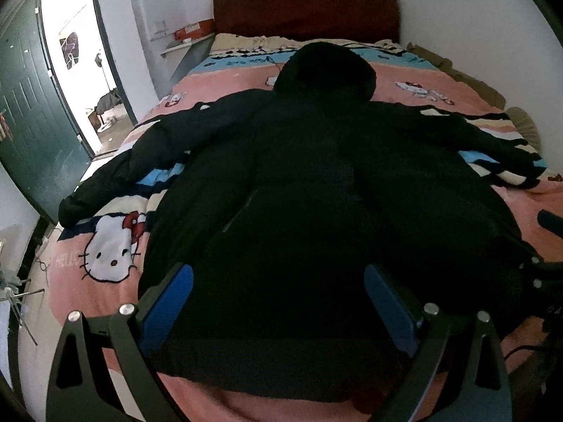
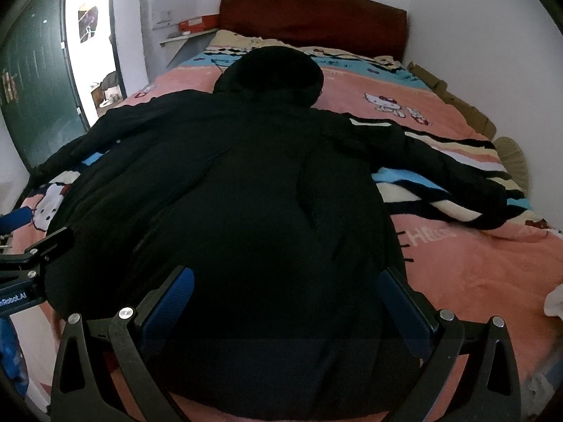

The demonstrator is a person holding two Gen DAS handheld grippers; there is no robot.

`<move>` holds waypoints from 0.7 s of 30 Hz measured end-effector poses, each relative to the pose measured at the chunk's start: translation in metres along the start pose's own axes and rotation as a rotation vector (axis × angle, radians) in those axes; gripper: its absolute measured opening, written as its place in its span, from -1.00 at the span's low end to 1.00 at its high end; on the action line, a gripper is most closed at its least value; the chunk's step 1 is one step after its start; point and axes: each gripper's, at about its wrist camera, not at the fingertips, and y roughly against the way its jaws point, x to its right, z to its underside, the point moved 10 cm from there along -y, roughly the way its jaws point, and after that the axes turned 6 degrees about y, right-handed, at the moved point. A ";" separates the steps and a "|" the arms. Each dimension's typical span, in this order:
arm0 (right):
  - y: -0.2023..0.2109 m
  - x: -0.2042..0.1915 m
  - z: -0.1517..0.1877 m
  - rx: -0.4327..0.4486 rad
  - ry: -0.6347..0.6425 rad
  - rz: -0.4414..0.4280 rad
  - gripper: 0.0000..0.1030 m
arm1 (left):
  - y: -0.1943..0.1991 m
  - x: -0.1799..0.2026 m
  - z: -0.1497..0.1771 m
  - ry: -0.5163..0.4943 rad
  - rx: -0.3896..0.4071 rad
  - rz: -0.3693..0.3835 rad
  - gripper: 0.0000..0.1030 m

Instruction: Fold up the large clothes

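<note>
Directly ahead of both grippers lies the black hooded coat (image 1: 299,193), hem nearest, hood farthest, its long axis running away toward the headboard (image 1: 306,10). Left gripper (image 1: 278,302) and right gripper (image 2: 285,302) hang released, jaws wide, over the hem, about equally near. Sleeves spread sideways across the pink Hello Kitty blanket (image 2: 475,263); beyond, an open green door (image 1: 31,112).

Left gripper (image 1: 278,302): black angular linkage arms, triangular cut-outs, silver round screw heads, blue ribbed fingers (image 1: 176,302). Right gripper (image 2: 286,304): identical black frame, silver screws, blue fingers (image 2: 176,302). White lettering partly legible on a black bar at left edge.
</note>
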 end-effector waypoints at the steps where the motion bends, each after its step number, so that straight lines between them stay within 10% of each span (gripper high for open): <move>1: -0.001 0.002 0.000 0.000 -0.002 0.002 0.99 | -0.003 0.001 -0.001 -0.004 -0.003 -0.005 0.92; 11: -0.025 0.077 -0.008 -0.028 -0.128 0.074 0.99 | -0.035 -0.003 -0.013 0.020 -0.038 0.004 0.92; 21: -0.062 0.246 -0.012 -0.014 -0.491 0.157 0.99 | -0.072 -0.016 -0.039 0.026 -0.052 -0.013 0.92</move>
